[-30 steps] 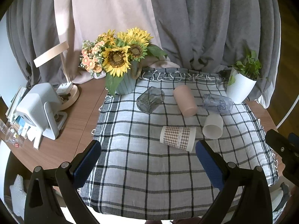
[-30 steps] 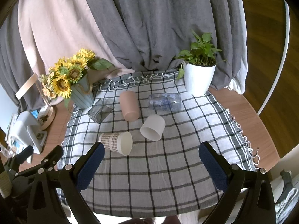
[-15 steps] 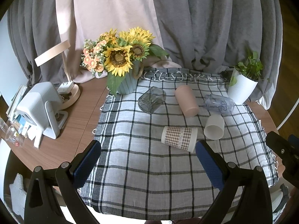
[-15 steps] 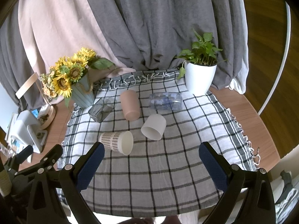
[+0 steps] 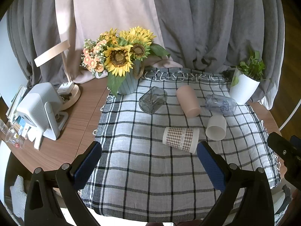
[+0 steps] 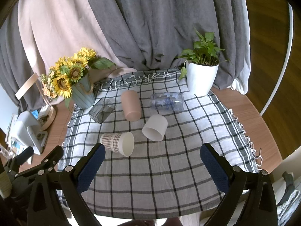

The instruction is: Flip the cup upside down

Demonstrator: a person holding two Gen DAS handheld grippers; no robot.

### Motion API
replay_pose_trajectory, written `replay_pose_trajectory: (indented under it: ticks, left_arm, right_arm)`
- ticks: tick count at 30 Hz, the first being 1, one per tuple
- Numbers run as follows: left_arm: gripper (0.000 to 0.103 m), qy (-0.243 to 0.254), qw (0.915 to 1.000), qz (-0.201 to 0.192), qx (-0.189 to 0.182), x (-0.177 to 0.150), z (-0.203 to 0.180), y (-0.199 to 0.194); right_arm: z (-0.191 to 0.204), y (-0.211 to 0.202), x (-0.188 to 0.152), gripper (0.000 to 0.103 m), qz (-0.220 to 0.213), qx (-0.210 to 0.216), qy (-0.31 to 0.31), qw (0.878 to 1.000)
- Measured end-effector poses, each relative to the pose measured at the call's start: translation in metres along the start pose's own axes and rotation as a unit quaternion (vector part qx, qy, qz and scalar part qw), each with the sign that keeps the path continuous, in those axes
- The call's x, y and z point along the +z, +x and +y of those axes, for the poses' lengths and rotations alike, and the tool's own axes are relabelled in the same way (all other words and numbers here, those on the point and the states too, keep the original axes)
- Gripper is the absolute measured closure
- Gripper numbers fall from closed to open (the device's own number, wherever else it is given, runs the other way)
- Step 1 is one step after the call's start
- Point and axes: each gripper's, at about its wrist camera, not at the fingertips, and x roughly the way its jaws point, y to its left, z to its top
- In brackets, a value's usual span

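Five cups (image 5: 180, 138) lying sideways | one cloth (image 5: 150, 179) | left gripper (image 5: 149, 161), right gripper (image 6: 151, 163) wide apart, empty

Bare checked cloth (image 6: 150, 179) lay open at 6 o'clock. Five tipped cups crowded the centre, the checked paper cup (image 6: 117, 144) nearest. The sunflower vase (image 6: 82, 94) blocked 10 o'clock, the potted plant (image 6: 201, 79) 2 o'clock.
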Motion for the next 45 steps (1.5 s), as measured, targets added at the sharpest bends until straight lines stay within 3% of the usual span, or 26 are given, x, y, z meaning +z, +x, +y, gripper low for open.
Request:
replay_pose_trajectory:
  ticks: [26, 35, 45]
  left_arm:
    - [0.0, 0.0, 0.9999, 0.009, -0.008, -0.003, 0.001, 0.004]
    - [0.0, -0.014, 0.999, 0.043, 0.0, 0.005, -0.008, 0.024]
    - [0.0, -0.066, 0.9933, 0.095, -0.001, 0.029, 0.004, 0.058]
  right_arm:
    - [0.002, 0.009, 0.004, 0.001, 0.005, 0.001, -0.001, 1.0]
    - [-0.003, 0.036, 0.009, 0.001, 0.03, 0.014, -0.002, 0.999]
    - [0.007, 0.09, 0.052, 0.001, 0.099, 0.063, -0.026, 0.993]
